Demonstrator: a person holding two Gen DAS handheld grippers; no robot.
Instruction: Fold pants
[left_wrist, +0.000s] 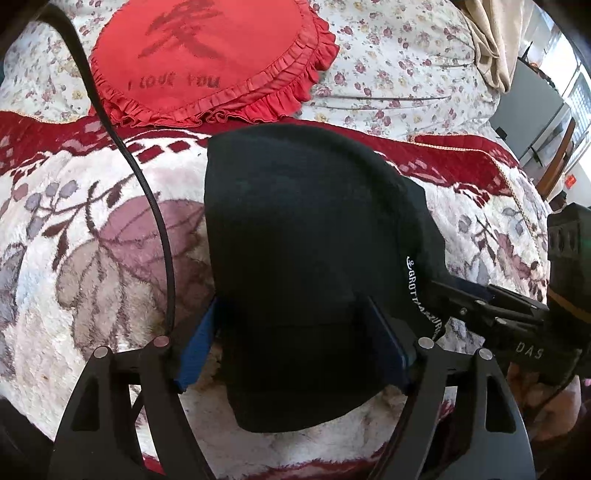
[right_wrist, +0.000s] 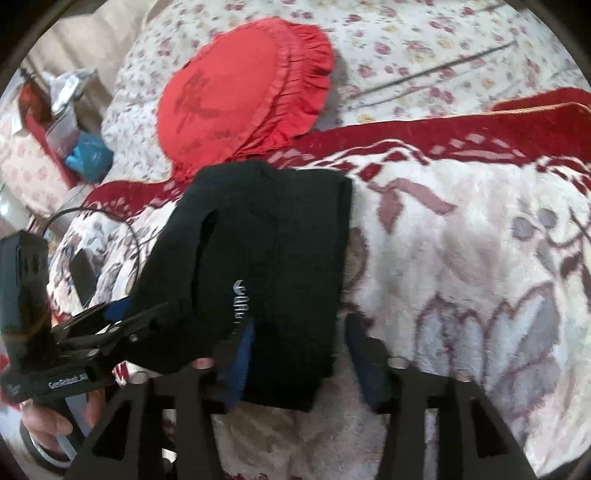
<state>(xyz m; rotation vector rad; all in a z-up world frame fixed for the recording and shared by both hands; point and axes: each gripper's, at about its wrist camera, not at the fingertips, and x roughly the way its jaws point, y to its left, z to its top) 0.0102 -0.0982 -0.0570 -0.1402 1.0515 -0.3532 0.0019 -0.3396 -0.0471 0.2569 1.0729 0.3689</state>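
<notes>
Pants (left_wrist: 303, 266), black and already folded into a compact block, lie on the plush floral blanket (left_wrist: 92, 258) that covers the bed. White lettering (left_wrist: 419, 299) runs along one edge of the cloth.

The left gripper (left_wrist: 291, 354) stands wide, its blue-padded fingers (left_wrist: 195, 350) on either side of the near end of the pants. The cloth lies between them, and on the left side a strip of blanket shows between pad and fabric; no squeeze shows. Beyond its fingertips the block runs away toward the red border of the blanket. A black cable (left_wrist: 147, 206) curves up past its left finger.

The right gripper (right_wrist: 303, 358) straddles the other near corner, its jaws partly apart. Its left finger (right_wrist: 243, 354) sits against or under the fold's edge, while its right finger (right_wrist: 365, 354) stands just clear of the cloth, pale blanket showing in the gap. I cannot tell whether the left pad presses the fabric. A looser flap of the pants reaches from between these fingers out toward the left gripper, which lies across the cloth's far side in this view, a hand (right_wrist: 48, 421) wrapped round its handle.

Well past both sets of fingertips, a red frilled heart cushion (left_wrist: 207, 59) rests on a flower-print quilt (left_wrist: 388, 66).
</notes>
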